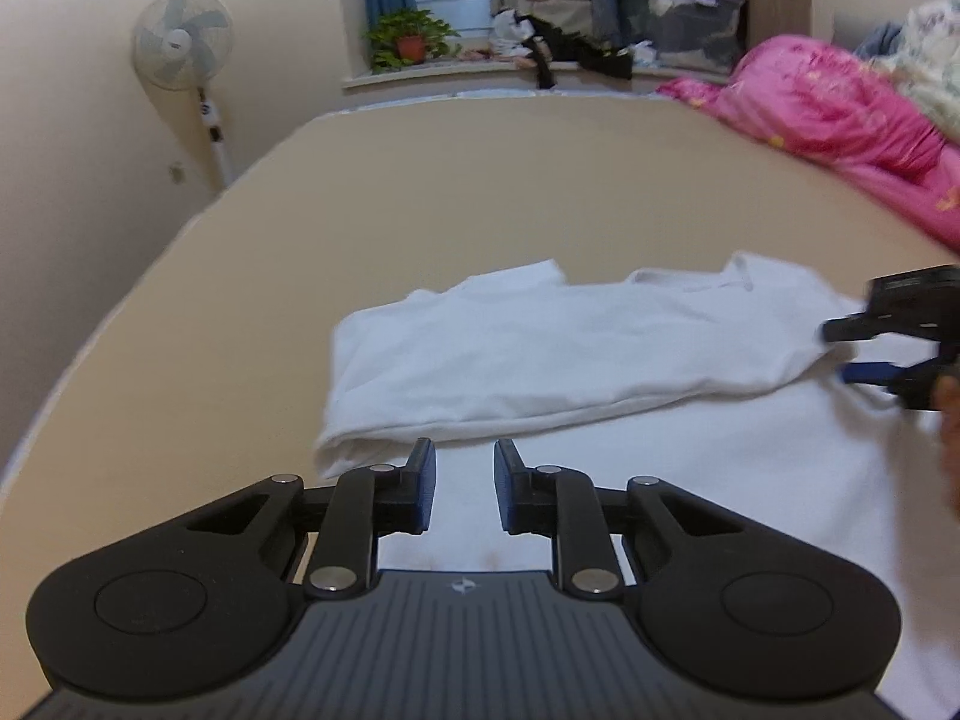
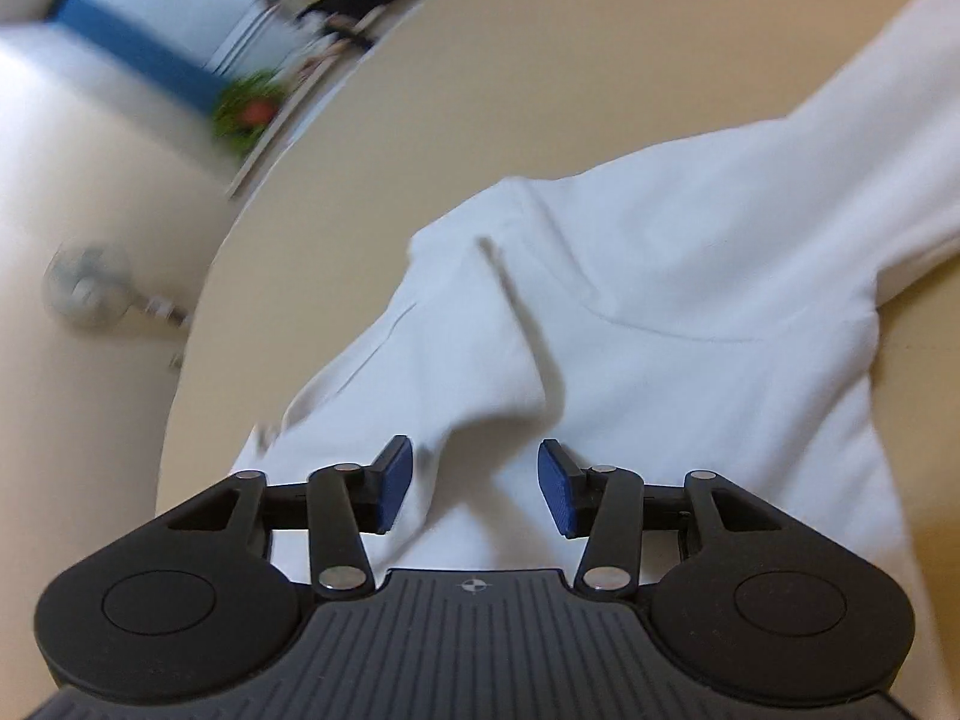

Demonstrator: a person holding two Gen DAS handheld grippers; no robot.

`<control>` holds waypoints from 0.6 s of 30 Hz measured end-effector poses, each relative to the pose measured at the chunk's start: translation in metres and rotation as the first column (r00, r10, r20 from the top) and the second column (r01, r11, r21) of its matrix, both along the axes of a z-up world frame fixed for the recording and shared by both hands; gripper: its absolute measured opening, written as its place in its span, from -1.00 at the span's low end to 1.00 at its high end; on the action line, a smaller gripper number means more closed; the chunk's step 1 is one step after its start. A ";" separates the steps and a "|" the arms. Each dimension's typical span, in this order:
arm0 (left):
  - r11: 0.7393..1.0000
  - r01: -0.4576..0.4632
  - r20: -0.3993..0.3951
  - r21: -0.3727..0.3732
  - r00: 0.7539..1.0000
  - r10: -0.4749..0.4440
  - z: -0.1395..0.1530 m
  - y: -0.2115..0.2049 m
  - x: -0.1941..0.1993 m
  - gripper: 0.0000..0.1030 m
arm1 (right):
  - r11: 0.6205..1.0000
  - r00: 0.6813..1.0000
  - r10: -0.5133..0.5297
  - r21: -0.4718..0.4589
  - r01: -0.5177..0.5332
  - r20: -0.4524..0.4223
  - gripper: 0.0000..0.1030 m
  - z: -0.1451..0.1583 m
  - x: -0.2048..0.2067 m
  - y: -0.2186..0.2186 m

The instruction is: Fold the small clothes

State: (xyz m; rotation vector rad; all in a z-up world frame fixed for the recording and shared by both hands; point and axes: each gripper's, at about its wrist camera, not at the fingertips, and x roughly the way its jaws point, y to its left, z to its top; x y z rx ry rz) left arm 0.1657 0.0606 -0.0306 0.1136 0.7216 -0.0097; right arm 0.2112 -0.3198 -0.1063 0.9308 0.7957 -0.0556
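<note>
A white T-shirt (image 1: 570, 354) lies on the beige bed surface (image 1: 420, 210), partly folded, with one layer doubled over along its length. My left gripper (image 1: 465, 456) hovers at the shirt's near edge; a narrow gap shows between its blue pads and nothing is pinched there. At the right edge of the left wrist view, my right gripper (image 1: 864, 351) stands open over the shirt's right end. In the blurred right wrist view, the right gripper (image 2: 474, 468) is open just above a raised fold of the T-shirt (image 2: 690, 276); its pads are clear of the cloth.
A pink quilt (image 1: 840, 108) is heaped at the bed's far right. A standing fan (image 1: 183, 45) is by the left wall. On the window ledge are a potted plant (image 1: 408, 39), a pile of clothes (image 1: 558, 6) and a storage bag (image 1: 678, 18).
</note>
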 end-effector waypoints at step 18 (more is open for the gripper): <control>0.951 0.192 0.189 -0.243 0.971 -0.148 0.026 -0.039 0.021 -0.94 | 0.867 0.832 0.498 -0.149 -0.475 0.244 -0.93 0.152 -0.024 0.137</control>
